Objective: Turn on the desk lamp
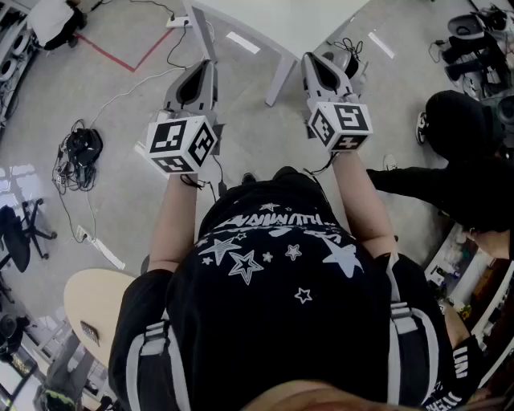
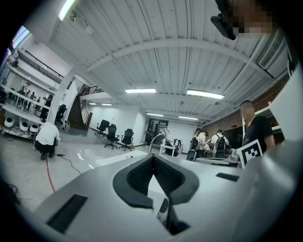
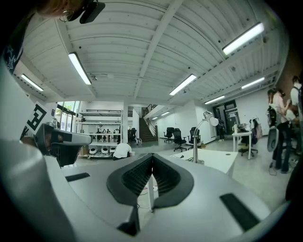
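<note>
In the head view the left gripper (image 1: 201, 76) and right gripper (image 1: 320, 71) hover short of the white table (image 1: 281, 20); the left gripper view shows jaws closed, empty, desk lamp (image 2: 165, 132) well ahead; the right gripper view shows the same, so approach and switching seemingly remain.

A: The left gripper (image 2: 153, 157) and the right gripper (image 3: 152, 156) have shells of matt grey plastic. The pads (image 3: 135, 177) are black, ribbed and rubbery.
B: And the desk lamp (image 3: 195, 141)?
A: Smooth, silvery metal. The table (image 3: 215, 163) is smooth and white.
B: The floor (image 1: 120, 132)?
A: Glossy grey, with glare.
</note>
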Demonstrator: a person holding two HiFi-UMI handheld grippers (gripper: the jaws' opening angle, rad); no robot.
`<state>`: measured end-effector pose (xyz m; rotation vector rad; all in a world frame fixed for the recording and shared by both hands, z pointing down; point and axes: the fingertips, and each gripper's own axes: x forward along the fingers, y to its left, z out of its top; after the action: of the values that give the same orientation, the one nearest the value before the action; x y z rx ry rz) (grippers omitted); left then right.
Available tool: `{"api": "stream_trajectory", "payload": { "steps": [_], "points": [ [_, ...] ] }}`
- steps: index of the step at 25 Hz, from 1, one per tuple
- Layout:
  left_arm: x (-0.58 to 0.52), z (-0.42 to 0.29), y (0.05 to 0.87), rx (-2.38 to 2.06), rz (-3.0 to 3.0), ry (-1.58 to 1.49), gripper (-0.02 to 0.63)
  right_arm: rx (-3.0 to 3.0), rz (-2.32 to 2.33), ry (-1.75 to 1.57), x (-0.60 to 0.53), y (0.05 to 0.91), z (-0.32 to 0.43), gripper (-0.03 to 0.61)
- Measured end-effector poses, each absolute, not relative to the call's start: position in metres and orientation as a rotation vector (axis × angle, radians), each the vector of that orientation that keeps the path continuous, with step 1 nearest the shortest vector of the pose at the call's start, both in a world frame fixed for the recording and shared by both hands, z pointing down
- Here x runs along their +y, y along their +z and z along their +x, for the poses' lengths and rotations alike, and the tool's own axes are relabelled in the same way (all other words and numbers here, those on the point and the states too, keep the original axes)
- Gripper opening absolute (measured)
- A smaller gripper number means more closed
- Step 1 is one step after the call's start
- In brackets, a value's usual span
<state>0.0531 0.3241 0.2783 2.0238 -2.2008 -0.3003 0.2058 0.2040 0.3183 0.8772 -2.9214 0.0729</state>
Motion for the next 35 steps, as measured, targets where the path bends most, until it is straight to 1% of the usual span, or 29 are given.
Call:
{"api": "stream_trajectory", "payload": {
  "steps": [8, 15, 25, 35],
  "points": [
    [0.324, 0.037, 0.292, -2.209, 1.995, -0.283, 0.008, -2.924, 0.840, 0.081, 0.201, 0.326, 0.188, 0.005],
    [0.312, 0.020, 0.288, -2.237, 1.991, -0.277, 0.008, -2.947, 0.814, 0.110, 0.177, 0.331, 0.160, 0.005],
    [0.248, -0.012, 0.297, -2.250, 1.954, -0.272, 0.008, -2.944, 0.764, 0.159, 0.111, 0.348, 0.116, 0.005],
    [0.186, -0.037, 0.289, -2.279, 1.914, -0.274, 0.008, -2.948, 0.700, 0.166, 0.042, 0.344, 0.079, 0.005]
  ]
}}
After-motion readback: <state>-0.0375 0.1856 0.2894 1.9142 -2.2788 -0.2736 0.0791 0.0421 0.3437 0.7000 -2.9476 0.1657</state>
